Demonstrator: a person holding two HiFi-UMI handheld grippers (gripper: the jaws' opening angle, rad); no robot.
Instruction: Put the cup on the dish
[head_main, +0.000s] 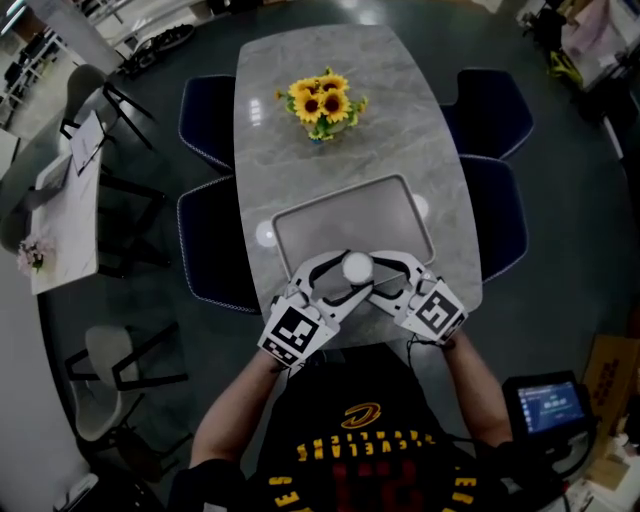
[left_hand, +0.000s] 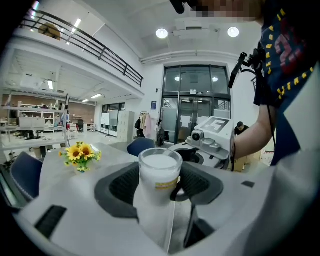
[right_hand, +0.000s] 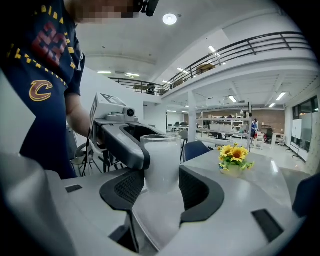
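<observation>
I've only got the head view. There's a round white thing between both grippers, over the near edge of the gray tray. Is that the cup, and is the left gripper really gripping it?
Observer: Yes. In the left gripper view the cup stands upright, and the black pads of the left gripper sit against its sides.
Operator: And the right one?
Observer: The right gripper view shows the right gripper closed on the same cup. One jaw of the left gripper lies against the cup's side nearer the person.
Operator: Anything on the cup's side?
Observer: A small yellow label, partway down the frosted wall.
</observation>
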